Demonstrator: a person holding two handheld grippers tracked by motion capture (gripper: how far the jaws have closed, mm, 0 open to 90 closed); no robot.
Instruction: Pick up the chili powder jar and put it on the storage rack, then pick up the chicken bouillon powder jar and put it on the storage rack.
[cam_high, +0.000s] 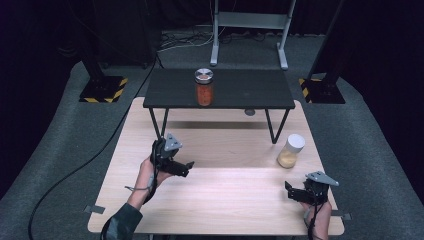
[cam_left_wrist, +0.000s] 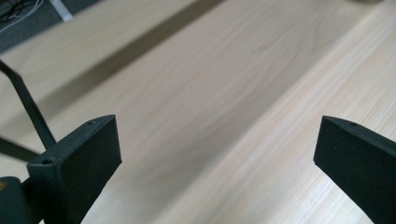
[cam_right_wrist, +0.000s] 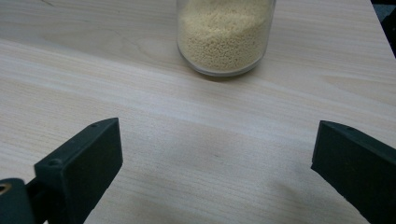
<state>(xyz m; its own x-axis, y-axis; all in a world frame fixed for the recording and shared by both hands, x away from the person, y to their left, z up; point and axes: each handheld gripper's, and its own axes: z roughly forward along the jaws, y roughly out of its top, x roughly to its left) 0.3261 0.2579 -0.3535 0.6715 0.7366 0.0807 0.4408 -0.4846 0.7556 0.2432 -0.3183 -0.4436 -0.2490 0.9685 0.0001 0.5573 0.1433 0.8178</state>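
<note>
Both grippers empty, jaws apart: right gripper (cam_high: 298, 192) at table's (cam_high: 225, 200) right edge, aimed at yellow-grain jar (cam_right_wrist: 225, 35), likely pickup; left gripper (cam_high: 176, 166) idle.

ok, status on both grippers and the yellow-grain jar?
Left gripper open, over bare table. Right gripper open, facing jar, not touching. Jar upright, capped. Path clear.

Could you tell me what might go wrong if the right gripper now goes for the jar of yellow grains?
The jar of yellow grains is tall and narrow and stands near the wooden table's right edge; a glancing touch from the open right gripper might tip it or push it off. Its wall looks smooth and clear, so a weak grip could slip. The left gripper, also open, is far off and could hardly steady it.
</note>
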